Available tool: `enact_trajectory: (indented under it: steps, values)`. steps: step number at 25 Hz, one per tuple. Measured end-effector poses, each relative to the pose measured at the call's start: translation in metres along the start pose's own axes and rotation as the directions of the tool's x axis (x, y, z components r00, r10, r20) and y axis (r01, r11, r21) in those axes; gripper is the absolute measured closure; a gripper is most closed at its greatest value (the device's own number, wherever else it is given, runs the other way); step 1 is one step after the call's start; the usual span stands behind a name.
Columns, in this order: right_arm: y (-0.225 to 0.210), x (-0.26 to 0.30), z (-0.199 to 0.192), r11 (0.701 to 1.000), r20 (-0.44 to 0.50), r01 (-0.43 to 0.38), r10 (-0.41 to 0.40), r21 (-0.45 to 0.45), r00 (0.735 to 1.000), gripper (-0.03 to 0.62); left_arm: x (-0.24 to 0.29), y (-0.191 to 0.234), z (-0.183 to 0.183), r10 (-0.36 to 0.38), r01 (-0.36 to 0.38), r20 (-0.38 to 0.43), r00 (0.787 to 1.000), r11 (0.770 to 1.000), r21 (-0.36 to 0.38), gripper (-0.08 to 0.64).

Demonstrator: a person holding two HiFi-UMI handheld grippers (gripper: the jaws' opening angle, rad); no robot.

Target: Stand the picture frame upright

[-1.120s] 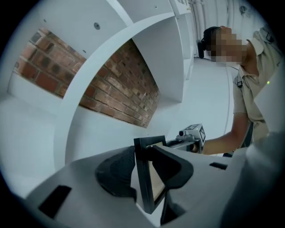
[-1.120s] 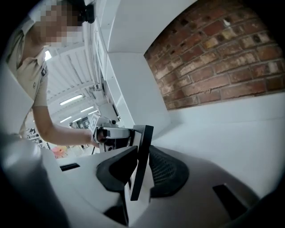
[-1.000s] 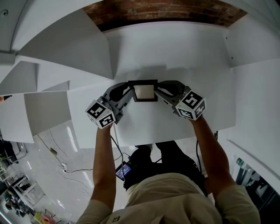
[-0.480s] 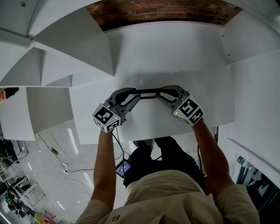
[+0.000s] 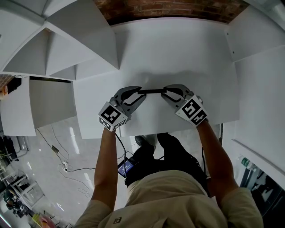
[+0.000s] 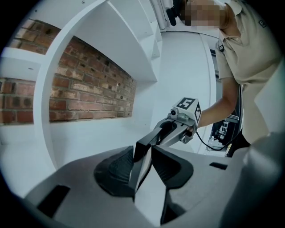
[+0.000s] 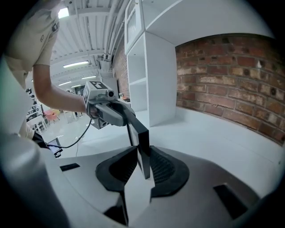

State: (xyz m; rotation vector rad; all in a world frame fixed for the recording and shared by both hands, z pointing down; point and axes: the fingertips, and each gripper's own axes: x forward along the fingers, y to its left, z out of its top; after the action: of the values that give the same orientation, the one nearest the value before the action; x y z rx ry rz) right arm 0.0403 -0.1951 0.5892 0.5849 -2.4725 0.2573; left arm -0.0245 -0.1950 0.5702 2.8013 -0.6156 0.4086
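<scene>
**Both grippers pinch the frame by its ends**

The left gripper [image 5: 137, 92] has its jaws closed on one end of the picture frame [image 5: 151, 91]. In the left gripper view the dark edge of the frame sits squeezed between the two ribbed pads. The right gripper [image 5: 167, 92] clamps the opposite end in the same way, its pads pressed on either side of the dark rim. The frame spans the gap between the two grippers, which point toward each other.

From the head view the frame shows only as a thin dark bar, seen edge-on, so its face stands roughly vertical. It is over the near half of the white table [image 5: 178, 53], close to the person. Whether its lower edge touches the table cannot be told.

White shelf panels [image 5: 80, 31] rise at the left of the table. A brick wall [image 5: 169, 9] runs behind its far edge.
</scene>
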Motion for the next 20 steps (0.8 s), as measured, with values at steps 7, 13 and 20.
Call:
enact_trajectory:
  steps: [7,13,20]
  values:
    - [0.002,0.000,-0.009,1.000,-0.036,-0.005,0.004,-0.019,0.999,0.456,-0.001,-0.001,0.002,0.006,-0.006,0.001,1.000,1.000,0.017,0.449]
    - [-0.002,-0.009,-0.011,0.999,-0.056,-0.019,0.017,-0.037,0.998,0.437,-0.002,-0.005,0.012,0.006,-0.005,-0.012,1.000,0.999,0.041,0.449]
    - [0.002,-0.040,0.003,0.998,-0.041,0.035,-0.037,-0.049,0.998,0.428,-0.037,-0.025,0.043,0.032,-0.032,-0.003,0.999,0.993,0.111,0.449]
